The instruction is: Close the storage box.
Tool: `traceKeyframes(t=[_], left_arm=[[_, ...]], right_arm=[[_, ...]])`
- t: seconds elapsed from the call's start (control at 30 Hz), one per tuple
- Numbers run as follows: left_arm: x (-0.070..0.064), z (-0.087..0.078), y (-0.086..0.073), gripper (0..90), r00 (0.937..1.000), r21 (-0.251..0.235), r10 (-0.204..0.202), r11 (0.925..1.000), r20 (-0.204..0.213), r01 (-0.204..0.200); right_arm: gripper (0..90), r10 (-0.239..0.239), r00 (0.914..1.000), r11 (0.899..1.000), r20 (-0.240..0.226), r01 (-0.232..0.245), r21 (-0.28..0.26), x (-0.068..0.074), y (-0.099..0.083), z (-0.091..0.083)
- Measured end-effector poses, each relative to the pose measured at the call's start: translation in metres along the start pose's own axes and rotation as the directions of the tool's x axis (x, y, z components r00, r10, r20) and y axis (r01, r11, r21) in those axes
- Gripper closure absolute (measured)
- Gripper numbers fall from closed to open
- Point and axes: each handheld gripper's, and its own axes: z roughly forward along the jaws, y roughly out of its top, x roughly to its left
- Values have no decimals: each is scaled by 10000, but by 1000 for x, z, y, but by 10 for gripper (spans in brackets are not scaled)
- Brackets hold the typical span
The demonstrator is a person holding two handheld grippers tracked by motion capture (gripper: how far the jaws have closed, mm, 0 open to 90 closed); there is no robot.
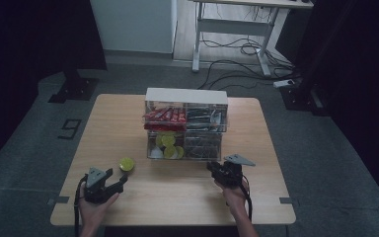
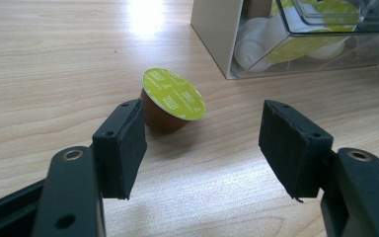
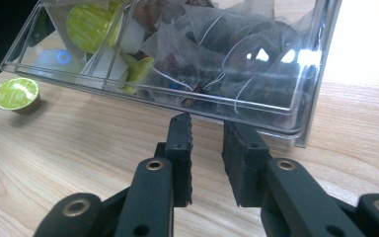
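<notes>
Two hands enter from the near edge of the wooden table [image 1: 128,202], each carrying a two-jaw gripper. The left gripper [image 1: 112,181] lies low at the near left, its jaws spread wide and empty, angled toward the far right. In the left gripper view the coffee capsule [image 2: 171,101] sits on the table just beyond the jaw tips, nearer the left-hand jaw and touching neither; it is tilted, its lime-green foil lid facing up and toward the camera, its brown body resting on the wood. In the high view the capsule [image 1: 127,164] lies just far-right of the left gripper and near-left of the clear organiser [image 1: 186,96], apart from both.

The right gripper [image 1: 216,169] is held at the near right, close against the organiser's near face. In the right gripper view its jaws stand narrow, with a slim gap between the pads and nothing held, the tips just short of the organiser's transparent lower drawer [image 3: 306,89].

The organiser stands mid-table in two tiers. The upper left compartment holds red packets [image 1: 165,116]; the lower left holds more green-lidded capsules [image 1: 169,145]; the lower right drawer holds pyramid tea bags [image 3: 217,54]. The drawer front lies directly ahead of the right gripper. Beyond the table, a white desk frame [image 1: 232,24] and floor cables [image 1: 242,49] are seen.
</notes>
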Motion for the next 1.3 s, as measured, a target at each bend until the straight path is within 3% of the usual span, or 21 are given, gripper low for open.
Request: traceKeyframes(t=[0.43,0.83,1.3], left_arm=[[1,-2,0,353,10000,-58,32,10000,20,-32],[-1,-2,0,354,9998,-23,123,9999,143,-123],[-4,0,-1,353,9991,146,234,9996,346,-239]], right_arm=[[631,-14,10000,9998,20,14,188,-1,-9,-2],[532,-774,9968,9967,-211,779,230,-4,-23,-10],[477,-1044,9945,9945,-24,1045,24,-30,-46,-39]])
